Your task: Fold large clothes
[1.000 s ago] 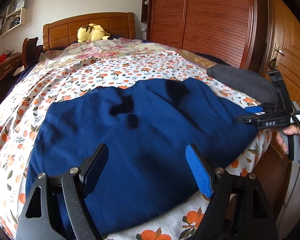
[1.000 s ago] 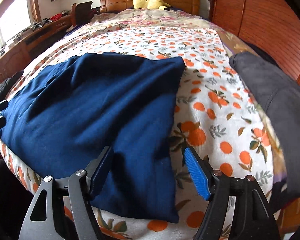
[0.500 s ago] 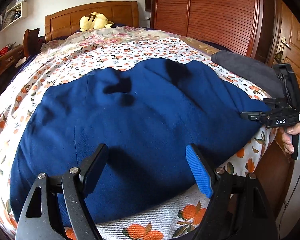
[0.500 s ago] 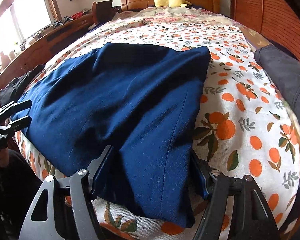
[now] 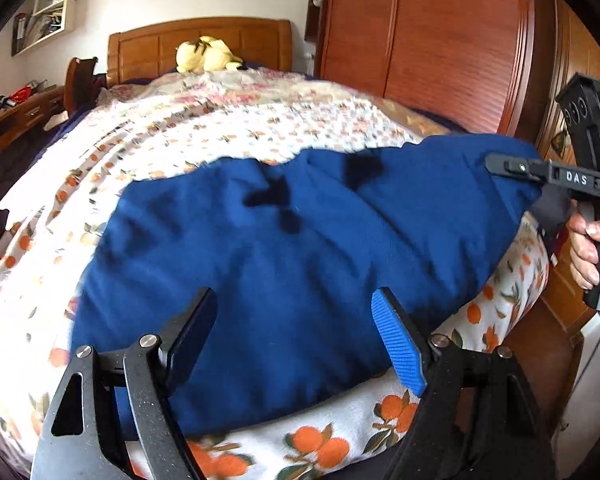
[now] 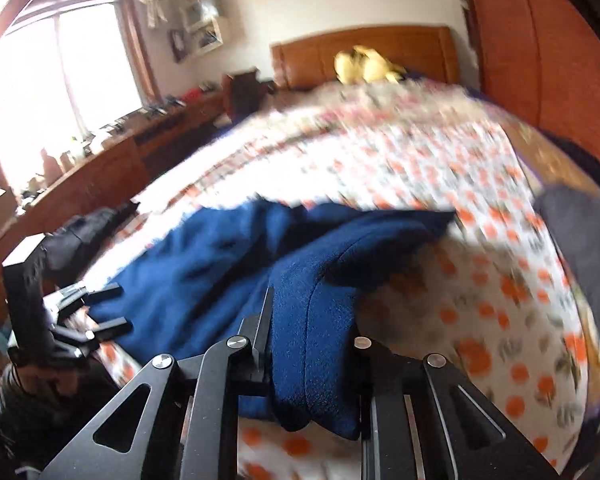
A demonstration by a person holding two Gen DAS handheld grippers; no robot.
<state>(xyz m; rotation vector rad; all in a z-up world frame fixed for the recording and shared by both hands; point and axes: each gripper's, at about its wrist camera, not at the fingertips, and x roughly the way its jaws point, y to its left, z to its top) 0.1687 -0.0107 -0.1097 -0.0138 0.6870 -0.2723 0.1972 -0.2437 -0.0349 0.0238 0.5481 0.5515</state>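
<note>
My right gripper is clamped tight on a thick fold at the corner of the navy blue garment, the cloth bunched up between my two fingers and raised off the bed; seen from my left side, that same right gripper holds the far right corner up in the air, with my right hand wrapped around its handle. My left gripper has its jaws spread wide and holds nothing; it hovers over the near edge of the garment, the black finger on one side and the blue-padded finger on the other. From the right camera, the left gripper shows at the garment's left edge, fingers apart. The garment lies spread across the foot of the bed on an orange-print sheet, wrinkled toward its raised corner. A dark grey cloth sits at the bed's right side. A yellow plush toy rests near the wooden headboard.
</note>
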